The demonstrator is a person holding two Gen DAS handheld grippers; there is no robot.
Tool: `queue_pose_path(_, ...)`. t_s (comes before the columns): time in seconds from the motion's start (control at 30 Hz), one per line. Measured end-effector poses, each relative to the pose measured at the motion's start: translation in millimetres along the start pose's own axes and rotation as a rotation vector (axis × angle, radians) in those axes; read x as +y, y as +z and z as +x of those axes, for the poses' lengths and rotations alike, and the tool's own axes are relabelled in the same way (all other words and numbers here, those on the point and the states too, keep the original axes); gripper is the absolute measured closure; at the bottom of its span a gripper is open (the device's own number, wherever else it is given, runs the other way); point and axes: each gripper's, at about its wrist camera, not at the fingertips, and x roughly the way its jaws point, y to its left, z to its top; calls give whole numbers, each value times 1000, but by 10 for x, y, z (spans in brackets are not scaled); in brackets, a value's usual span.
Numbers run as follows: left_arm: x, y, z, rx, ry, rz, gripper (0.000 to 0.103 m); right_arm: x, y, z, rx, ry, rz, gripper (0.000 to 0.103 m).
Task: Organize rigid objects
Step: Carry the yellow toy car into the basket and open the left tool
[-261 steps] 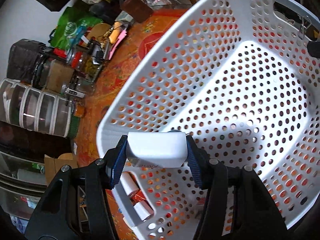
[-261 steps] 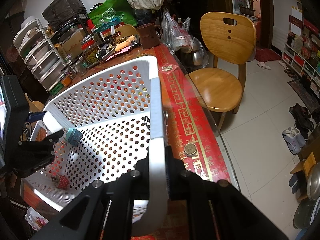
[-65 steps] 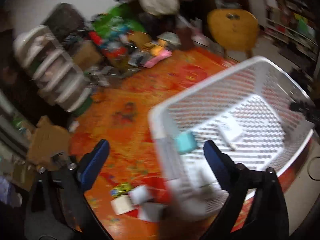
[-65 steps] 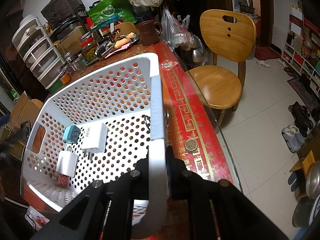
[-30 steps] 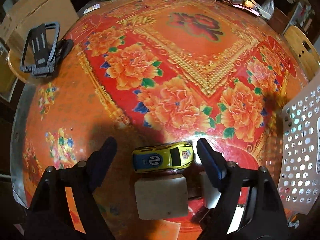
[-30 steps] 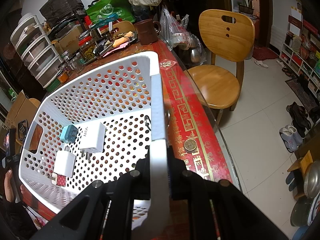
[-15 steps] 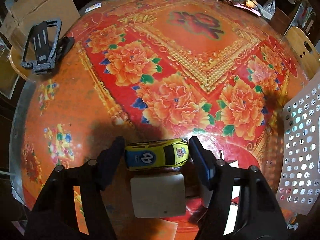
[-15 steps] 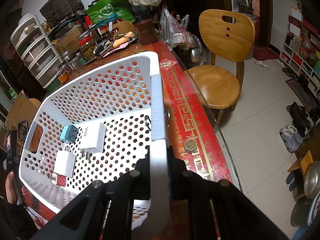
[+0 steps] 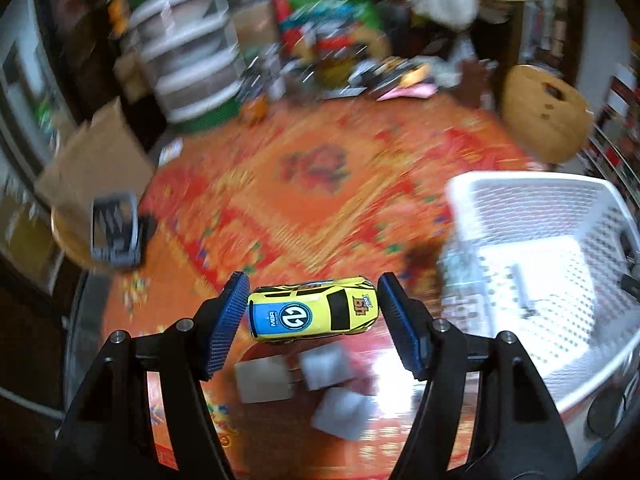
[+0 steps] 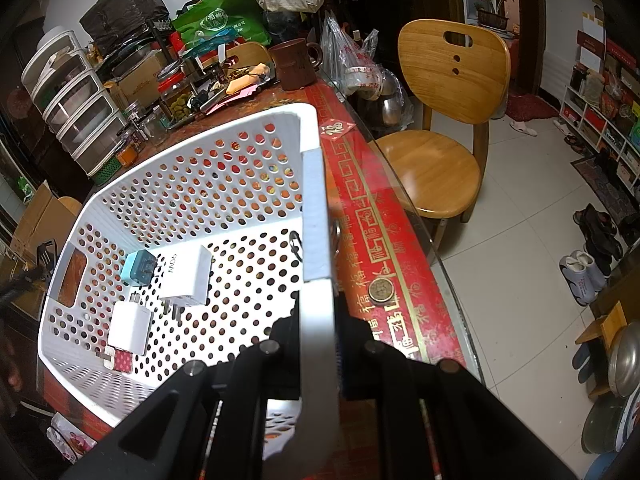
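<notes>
Left wrist view: the left gripper (image 9: 313, 307) pinches a small yellow toy racing car with a blue roof panel (image 9: 313, 313) crosswise between its blue ribbed pads (image 9: 227, 322), one at each end of the car, and holds it off the table with the red and orange flowered tablecloth (image 9: 304, 184). The background is blurred. Below the car, near the table's near edge, lie three pale boxy objects (image 9: 264, 381), too blurred to identify. The white perforated plastic basket (image 9: 532, 200) stands toward the table's right edge, apart from the car. A black phone stand (image 9: 115, 230) sits on a round wooden stool (image 9: 72, 250) beyond the left edge.

Right wrist view: the right gripper (image 10: 320, 334) is closed on the basket's near rim (image 10: 316, 216), its jaws pressed against either side of the white wall. Inside the basket, near its left end, lie a large white plug adapter (image 10: 188, 276), a small teal charger (image 10: 138, 267) touching it, a smaller white charger (image 10: 130, 327) and a little red-patterned piece (image 10: 121, 360). A bronze coin (image 10: 380, 290) rests on the tablecloth's red border just right of the basket. A wooden chair (image 10: 444, 120) stands beyond the table's right edge.
</notes>
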Motion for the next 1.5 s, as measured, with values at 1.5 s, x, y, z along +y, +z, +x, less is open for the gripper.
queue_pose_path(1.5, -2081, -235, 586, 168, -28, 450, 38, -1, -18, -5, -2, 11, -1, 90)
